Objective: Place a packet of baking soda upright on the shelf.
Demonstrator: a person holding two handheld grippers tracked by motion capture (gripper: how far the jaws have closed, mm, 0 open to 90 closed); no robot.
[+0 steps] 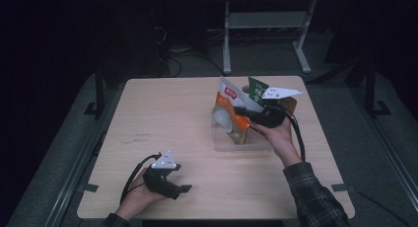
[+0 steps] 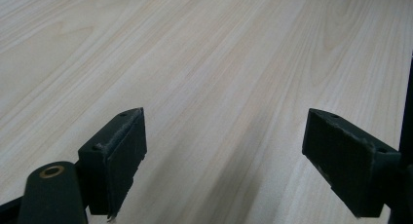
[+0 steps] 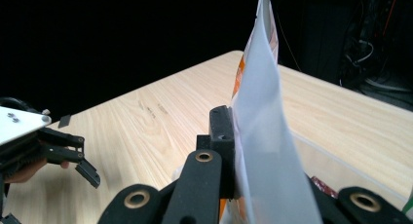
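The right gripper (image 1: pixel 245 111) is clamped on a white-and-orange bag (image 1: pixel 227 104), its jaws pressed flat against the packet's side, as the right gripper view shows with the bag (image 3: pixel 265 136) rising edge-on between them. The bag stands tilted with its lower end inside a clear bin (image 1: pixel 236 142) that sits toward the table's far right corner. A green packet (image 1: pixel 256 90) pokes up just behind the bag, and something brown shows at the bin's right end, too hidden to make out. The right hand (image 1: pixel 277 134) reaches in from the table's right side, over the bin's near rim.

Well apart, near the front left edge of the table (image 1: pixel 162 118), the left gripper (image 1: pixel 185 188) rests low in the left hand (image 1: pixel 140 197). Its jaws stand wide apart with bare wood (image 2: pixel 219 87) between them and nothing in their hold.
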